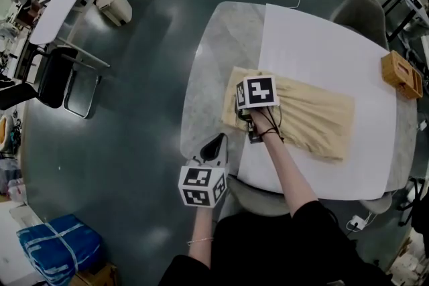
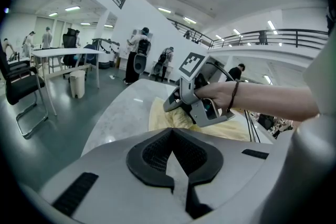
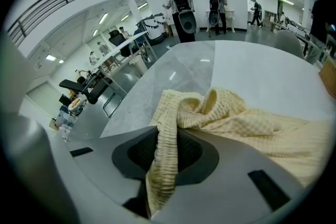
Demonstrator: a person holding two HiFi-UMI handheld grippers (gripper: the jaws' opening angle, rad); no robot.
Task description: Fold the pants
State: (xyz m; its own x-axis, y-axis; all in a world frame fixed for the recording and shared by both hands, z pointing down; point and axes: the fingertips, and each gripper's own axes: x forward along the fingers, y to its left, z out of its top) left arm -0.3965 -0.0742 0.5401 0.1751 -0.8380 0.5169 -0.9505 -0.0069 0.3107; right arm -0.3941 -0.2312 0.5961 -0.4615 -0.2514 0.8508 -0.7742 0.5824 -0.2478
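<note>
Pale yellow waffle-knit pants lie folded lengthwise across the white sheet on the marble table. My right gripper points down at their left end, shut on a bunched ribbed band of the pants, which rises between its jaws. The rest of the cloth spreads flat to the right. My left gripper hovers at the table's near-left edge, apart from the pants. Its jaws are together with nothing in them. The left gripper view shows the right gripper above the pants.
A wooden box sits at the table's right edge. One chair stands at the far side, another under the near edge. People and desks stand in the background; a blue bundle lies on the floor.
</note>
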